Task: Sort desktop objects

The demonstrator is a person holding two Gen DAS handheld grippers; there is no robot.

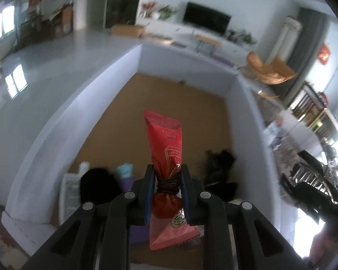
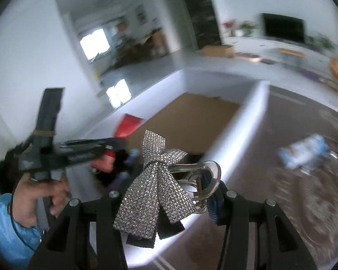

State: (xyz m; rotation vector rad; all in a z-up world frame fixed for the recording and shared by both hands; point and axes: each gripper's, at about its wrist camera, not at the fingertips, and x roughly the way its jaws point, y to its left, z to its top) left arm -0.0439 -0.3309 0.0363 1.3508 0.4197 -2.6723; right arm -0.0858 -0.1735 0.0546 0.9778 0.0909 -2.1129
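Desktop objects are being gathered into a white-walled box [image 1: 63,103] with a brown cardboard floor, and the box is lying open under both grippers. At the left of its floor, seen from the left wrist, several things are already sitting: a white ridged item [image 1: 71,191], a black rounded object [image 1: 97,186] and a teal and purple thing [image 1: 125,173], all too blurred to name more closely. Toward the right wall a dark fuzzy object [image 1: 219,164] is lying as well.

In the middle, the left gripper [image 1: 167,193] is clamping a red candy wrapper [image 1: 166,153] at its pinched neck, where a dark tie is wound round it; the jaws are pressing together on that neck, and the wrapper is hanging over the box interior. Its release looks like the next step for that hand.

Further right, the right gripper [image 2: 166,193] is carrying a rhinestone bow hair claw [image 2: 155,189], its clear plastic clip held between the jaws, which are closing on it only part-way. In the right wrist view this clip is hovering above the near wall of the box, not yet over the floor.

Outside the box, on the dark patterned table [image 2: 304,213] to the right, a blue and white packet [image 2: 304,153] is still waiting. By my judgement the sorting is partly done: some items are in, two are in transit, and at least one is left.
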